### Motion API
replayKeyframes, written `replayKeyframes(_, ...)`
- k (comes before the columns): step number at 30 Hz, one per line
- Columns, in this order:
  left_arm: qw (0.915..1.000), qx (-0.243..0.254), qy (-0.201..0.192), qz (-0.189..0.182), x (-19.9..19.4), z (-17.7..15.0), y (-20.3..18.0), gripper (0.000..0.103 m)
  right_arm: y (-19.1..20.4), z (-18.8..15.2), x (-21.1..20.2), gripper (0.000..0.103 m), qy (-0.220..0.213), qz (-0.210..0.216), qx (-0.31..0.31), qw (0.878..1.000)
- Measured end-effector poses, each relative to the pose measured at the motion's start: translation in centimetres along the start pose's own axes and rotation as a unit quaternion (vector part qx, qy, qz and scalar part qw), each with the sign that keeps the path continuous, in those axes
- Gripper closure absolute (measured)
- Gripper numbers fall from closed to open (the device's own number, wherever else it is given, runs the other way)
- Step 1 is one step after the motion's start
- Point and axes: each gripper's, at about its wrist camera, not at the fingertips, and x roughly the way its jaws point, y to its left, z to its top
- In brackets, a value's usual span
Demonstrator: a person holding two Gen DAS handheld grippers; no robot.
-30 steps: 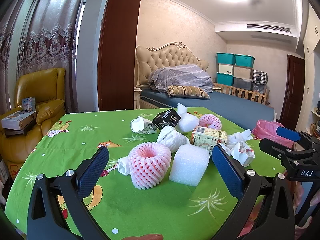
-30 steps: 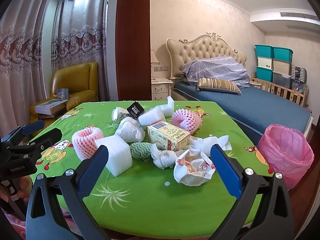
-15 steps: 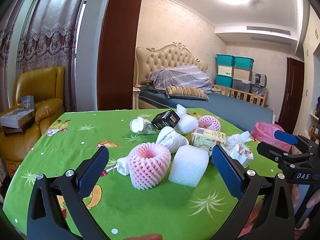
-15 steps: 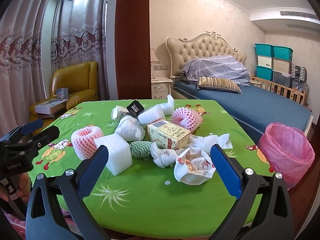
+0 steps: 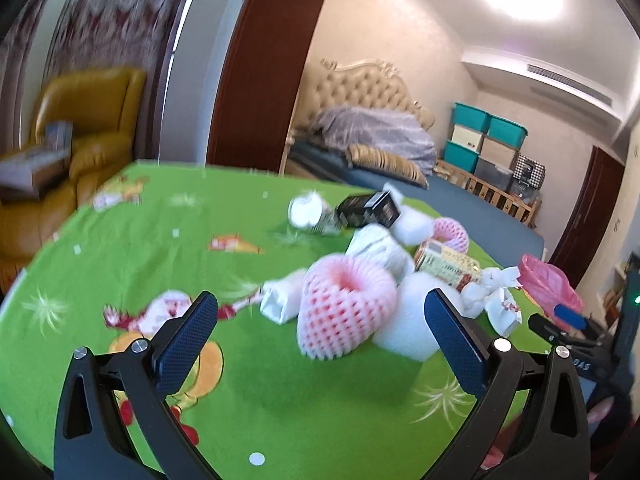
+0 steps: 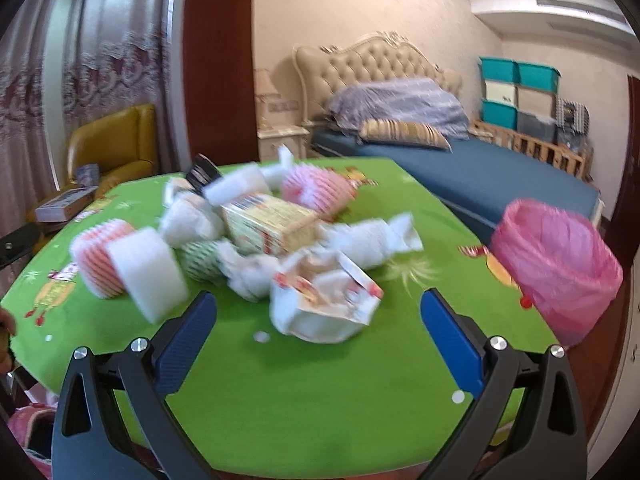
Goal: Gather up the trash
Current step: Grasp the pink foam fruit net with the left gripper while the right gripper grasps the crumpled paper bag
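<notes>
A pile of trash lies on the green tablecloth (image 5: 120, 248). In the left wrist view my left gripper (image 5: 320, 344) is open and empty, with a pink foam fruit net (image 5: 344, 308) and a white foam block (image 5: 408, 328) just ahead between its fingers. In the right wrist view my right gripper (image 6: 318, 338) is open and empty, with a crumpled paper wrapper (image 6: 326, 300) just ahead of it. Behind that lie a yellow carton (image 6: 272, 228), a white foam block (image 6: 148, 272) and another pink net (image 6: 316, 192). A pink-lined bin (image 6: 556, 264) stands at the table's right edge.
A black box (image 5: 368, 210) and a white cup (image 5: 308, 212) lie at the far side of the pile. A yellow armchair (image 5: 88, 128) stands to the left and a bed (image 6: 460, 160) behind the table. My right gripper shows in the left wrist view (image 5: 568, 324).
Both grippers have moved forward and tilted down toward the pile; the trash now looks closer and the views are blurred. Both stay open.
</notes>
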Motion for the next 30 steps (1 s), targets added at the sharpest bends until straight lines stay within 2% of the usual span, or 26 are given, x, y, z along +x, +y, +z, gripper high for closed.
replayKeyframes(3, 0.9998, -0.005, 0.017, 0.011, 1.2, -0.3, 0.6, 0.006, -0.4, -0.1, 1.7, 0.004, 0.009, -0.01, -0.004, 1.0)
replayKeyframes(7, 0.9989, 0.033, 0.019, 0.027, 2.2, -0.6, -0.1, 0.006, -0.9, 0.1, 4.4, 0.004, 0.033, 0.001, 0.006, 0.999)
replayKeyframes(11, 0.9965, 0.062, 0.048, 0.027, 3.7, -0.7, -0.9, 0.006, -0.3, 0.8, 6.1, 0.004, 0.044, 0.0, 0.001, 0.999)
replayKeyframes(14, 0.9936, 0.078, 0.077, 0.026, 5.4, -1.0, -1.2, 0.006, 0.1, 1.4, 6.9, 0.004, 0.049, 0.004, 0.002, 0.999)
replayKeyframes(21, 0.9927, 0.079, 0.089, 0.023, 7.2, -0.8, -1.5, 0.009, 0.1, 1.6, 7.3, 0.005, 0.05, 0.006, -0.006, 0.999)
replayKeyframes(27, 0.989, 0.114, 0.093, 0.011, 7.9, -1.2, -3.2, 0.032, 0.4, 1.3, 7.4, 0.026, 0.053, -0.003, -0.018, 0.998)
replayKeyframes(28, 0.9883, 0.121, 0.092, 0.012, 7.9, -1.3, -3.4, 0.04, 0.5, 1.2, 7.3, 0.026, 0.049, -0.002, -0.019, 0.999)
replayKeyframes(30, 0.9864, 0.138, 0.087, 0.018, 7.7, -1.6, -3.9, 0.049, 0.7, 1.2, 7.0, 0.027, 0.039, -0.002, -0.024, 0.999)
